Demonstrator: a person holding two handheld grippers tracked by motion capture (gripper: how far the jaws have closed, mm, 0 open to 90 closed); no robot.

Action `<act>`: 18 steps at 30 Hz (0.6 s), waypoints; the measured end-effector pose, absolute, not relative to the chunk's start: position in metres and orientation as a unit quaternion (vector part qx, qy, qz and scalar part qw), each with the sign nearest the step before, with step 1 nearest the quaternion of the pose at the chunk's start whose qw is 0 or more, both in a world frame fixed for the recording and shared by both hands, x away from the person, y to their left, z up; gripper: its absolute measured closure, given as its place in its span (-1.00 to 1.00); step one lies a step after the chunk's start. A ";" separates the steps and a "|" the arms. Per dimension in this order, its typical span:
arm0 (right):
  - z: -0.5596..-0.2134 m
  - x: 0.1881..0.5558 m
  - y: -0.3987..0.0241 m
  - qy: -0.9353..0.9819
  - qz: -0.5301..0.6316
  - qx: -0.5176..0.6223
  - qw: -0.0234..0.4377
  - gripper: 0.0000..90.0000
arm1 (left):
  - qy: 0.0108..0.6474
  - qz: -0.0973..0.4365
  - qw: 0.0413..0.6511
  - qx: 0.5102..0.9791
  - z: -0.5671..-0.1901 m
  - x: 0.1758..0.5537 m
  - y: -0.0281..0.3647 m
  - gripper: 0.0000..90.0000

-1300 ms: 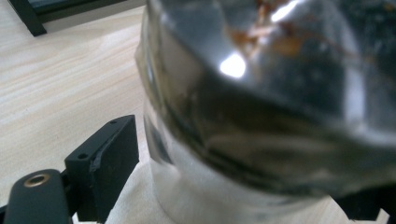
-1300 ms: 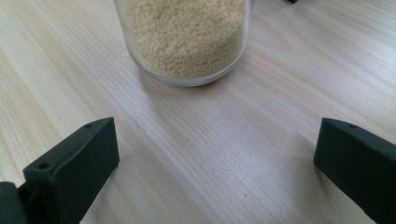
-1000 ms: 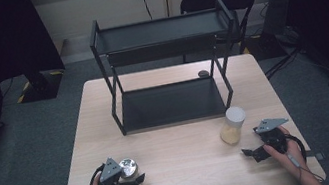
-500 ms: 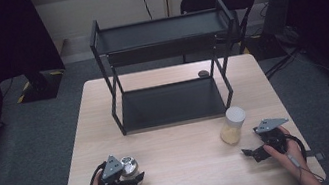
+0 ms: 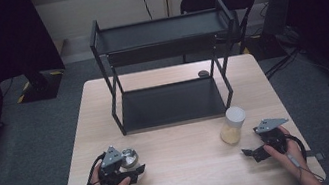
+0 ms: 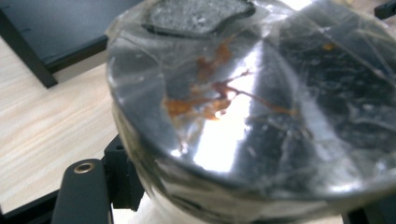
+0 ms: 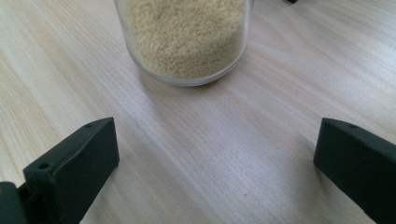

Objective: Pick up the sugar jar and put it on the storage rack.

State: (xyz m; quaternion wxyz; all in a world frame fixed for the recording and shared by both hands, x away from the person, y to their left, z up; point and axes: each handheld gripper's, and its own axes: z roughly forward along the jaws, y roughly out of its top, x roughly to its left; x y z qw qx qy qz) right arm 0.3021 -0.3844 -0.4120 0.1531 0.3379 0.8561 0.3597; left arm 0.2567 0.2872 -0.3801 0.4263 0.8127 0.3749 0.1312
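Your left hand-held gripper (image 5: pixel 124 172) is clamped on a shiny foil-topped jar (image 5: pixel 128 158) at the near left of the surface (image 5: pixel 185 170). In the left gripper view the jar's (image 6: pixel 243 121) flat top tilts toward the camera; you cannot tell its long axis or contents. Your right hand-held gripper (image 5: pixel 256 152) has its jaws wide apart, pointing at a clear jar (image 5: pixel 233 125) just beyond. That jar stands upright, white-lidded, partly filled with pale grains (image 7: pixel 187 37). Behind stands a black two-tier rack (image 5: pixel 164 72).
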 end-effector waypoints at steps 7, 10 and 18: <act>-0.412 0.302 -0.384 0.856 0.360 0.338 0.153 -1.00 | 0.367 0.133 0.425 0.817 -0.369 0.271 0.277 -0.33; -0.412 0.302 -0.384 0.856 0.360 0.338 0.153 -1.00 | 0.363 0.130 0.427 0.818 -0.366 0.276 0.274 -0.32; -0.412 0.302 -0.384 0.856 0.360 0.338 0.153 -1.00 | 0.353 0.129 0.424 0.824 -0.351 0.296 0.257 -0.32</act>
